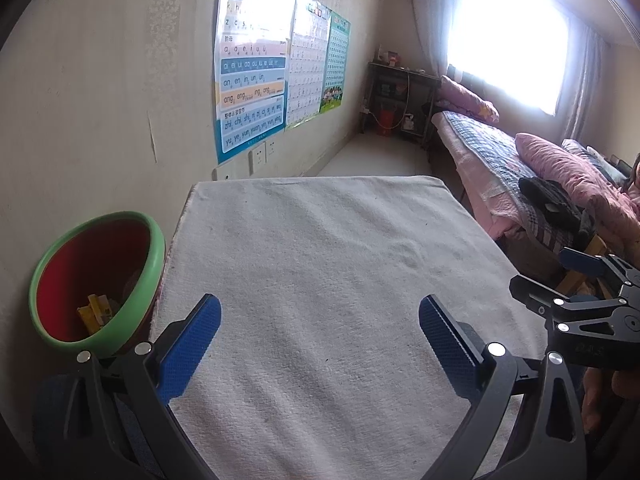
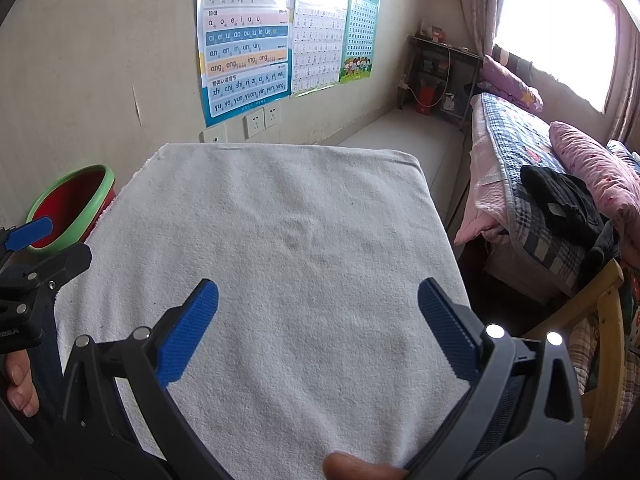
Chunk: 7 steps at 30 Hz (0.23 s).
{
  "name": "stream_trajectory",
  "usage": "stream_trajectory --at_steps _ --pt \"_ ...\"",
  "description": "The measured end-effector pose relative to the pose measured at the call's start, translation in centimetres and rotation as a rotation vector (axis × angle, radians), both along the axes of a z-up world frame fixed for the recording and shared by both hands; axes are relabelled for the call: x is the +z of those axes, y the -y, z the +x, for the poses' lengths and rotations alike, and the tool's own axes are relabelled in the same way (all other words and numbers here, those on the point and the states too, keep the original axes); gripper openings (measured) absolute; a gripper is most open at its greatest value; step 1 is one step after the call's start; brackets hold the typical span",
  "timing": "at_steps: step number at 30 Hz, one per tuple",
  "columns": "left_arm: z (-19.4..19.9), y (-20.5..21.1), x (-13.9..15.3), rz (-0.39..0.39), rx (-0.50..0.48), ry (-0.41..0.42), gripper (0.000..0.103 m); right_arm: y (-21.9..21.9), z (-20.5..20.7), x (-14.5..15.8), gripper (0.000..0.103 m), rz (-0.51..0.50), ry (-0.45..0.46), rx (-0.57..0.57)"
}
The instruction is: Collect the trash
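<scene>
Nearest: left gripper (image 1: pixel 320 322), blue textured pads spread wide, nothing between them, poised over the near part of the table covered in white terry cloth (image 1: pixel 340 264). Right gripper (image 2: pixel 318 308) likewise spread and empty, over the near right part of the same cloth. No loose trash visible anywhere on the cloth in either view. Just off the table's left edge, touching or nearly touching the cloth hem: round bin with green rim and red inside (image 1: pixel 96 280), tilted toward the cameras, against the wall. Yellow wrappers or packets (image 1: pixel 96 312) lying at its bottom; exact kind too small to tell. Collection probably finished, or next piece out of view. Risks, as judged: bin perched and tilted, so a knock from the left gripper's outer finger could tip it and spill contents; cloth loose, so a dragging pad could bunch it. Farther off: pinyin posters (image 1: pixel 250 64) on the wall, bed with plaid quilt (image 1: pixel 488 148) beyond the far right corner, bright window (image 1: pixel 508 36) behind.
</scene>
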State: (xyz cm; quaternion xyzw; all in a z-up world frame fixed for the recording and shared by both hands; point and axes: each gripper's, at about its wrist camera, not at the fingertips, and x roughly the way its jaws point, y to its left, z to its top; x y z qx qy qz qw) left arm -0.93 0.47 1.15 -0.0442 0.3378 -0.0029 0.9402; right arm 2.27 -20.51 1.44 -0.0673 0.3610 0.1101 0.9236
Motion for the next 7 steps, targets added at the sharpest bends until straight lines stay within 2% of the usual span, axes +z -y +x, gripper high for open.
stream_trajectory --at_steps 7 --pt "0.07 0.39 0.00 0.022 -0.015 -0.003 0.095 0.03 -0.04 -0.01 0.098 0.003 0.003 0.000"
